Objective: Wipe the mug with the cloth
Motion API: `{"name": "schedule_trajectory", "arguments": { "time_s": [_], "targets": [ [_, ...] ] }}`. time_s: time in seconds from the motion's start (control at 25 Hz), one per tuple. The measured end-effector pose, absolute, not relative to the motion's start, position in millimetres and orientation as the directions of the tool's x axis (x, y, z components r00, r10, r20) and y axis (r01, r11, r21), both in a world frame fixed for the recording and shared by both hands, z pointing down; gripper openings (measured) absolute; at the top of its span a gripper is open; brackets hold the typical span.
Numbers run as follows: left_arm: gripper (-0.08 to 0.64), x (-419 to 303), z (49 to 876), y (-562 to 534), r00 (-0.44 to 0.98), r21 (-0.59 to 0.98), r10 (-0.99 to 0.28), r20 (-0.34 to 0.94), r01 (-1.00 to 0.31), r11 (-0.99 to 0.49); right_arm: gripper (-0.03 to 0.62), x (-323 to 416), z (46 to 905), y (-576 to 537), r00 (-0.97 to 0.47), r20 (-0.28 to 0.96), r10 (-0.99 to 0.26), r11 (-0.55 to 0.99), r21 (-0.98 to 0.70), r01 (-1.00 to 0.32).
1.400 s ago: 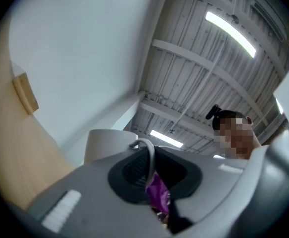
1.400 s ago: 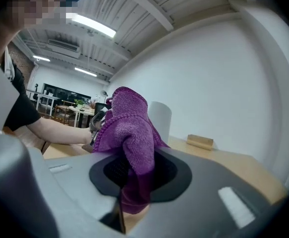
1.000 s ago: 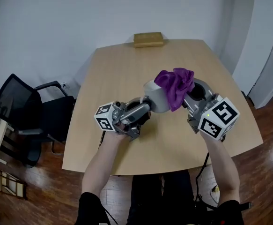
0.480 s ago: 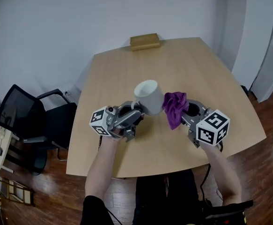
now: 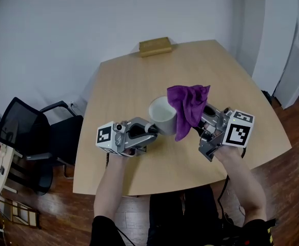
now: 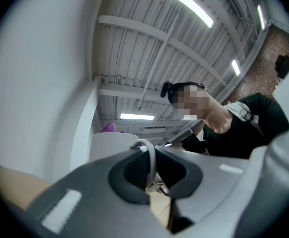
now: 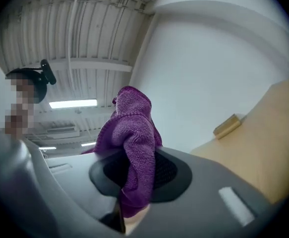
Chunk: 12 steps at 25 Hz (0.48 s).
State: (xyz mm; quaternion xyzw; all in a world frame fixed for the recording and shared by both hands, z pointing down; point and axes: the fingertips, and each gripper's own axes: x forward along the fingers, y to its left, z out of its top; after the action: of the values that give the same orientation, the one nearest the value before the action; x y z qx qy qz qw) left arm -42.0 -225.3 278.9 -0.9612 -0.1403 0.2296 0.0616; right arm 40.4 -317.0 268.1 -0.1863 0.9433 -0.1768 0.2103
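I have the left gripper (image 5: 150,128) shut tight on the mug's handle, the thin loop pinched between its pads. It comes in from the mug's 8 o'clock. That carries the mug (image 5: 163,115) in the air above the table (image 5: 134,81), mouth turned up toward my head camera. I judge the handle grip is chosen to leave wall and rim bare for wiping.

The right gripper (image 5: 203,121) is closed on a fold of the purple cloth (image 5: 186,106). The rest bunches loose beyond the jaws, a soft pad to rub with. The cloth sits at the mug's 3 o'clock, overlapping its side; I cannot confirm true contact.

A tan block (image 5: 155,46) lies at 12 o'clock on the far edge, well apart.
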Motion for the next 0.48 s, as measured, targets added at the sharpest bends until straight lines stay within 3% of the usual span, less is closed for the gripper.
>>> {"name": "schedule_trajectory", "arguments": {
  "time_s": [0.28,0.36,0.48],
  "targets": [
    [0.044,-52,297,-222,0.879,-0.231,0.334,-0.342,0.266,-0.936,0.078,35,363,-330,-0.888,-0.035,-0.458,0.766,-0.523,-0.374],
    [0.044,-49,300,-215,0.884,-0.254,0.354,-0.305,0.282,-0.925,0.078,46,357,-331,-0.882,-0.06,-0.466,0.76,-0.537,-0.365],
    [0.048,-43,306,-206,0.892,-0.281,0.378,-0.248,0.307,-0.909,0.078,65,314,-325,-0.878,-0.227,-0.421,0.798,-0.554,-0.239]
  ]
}}
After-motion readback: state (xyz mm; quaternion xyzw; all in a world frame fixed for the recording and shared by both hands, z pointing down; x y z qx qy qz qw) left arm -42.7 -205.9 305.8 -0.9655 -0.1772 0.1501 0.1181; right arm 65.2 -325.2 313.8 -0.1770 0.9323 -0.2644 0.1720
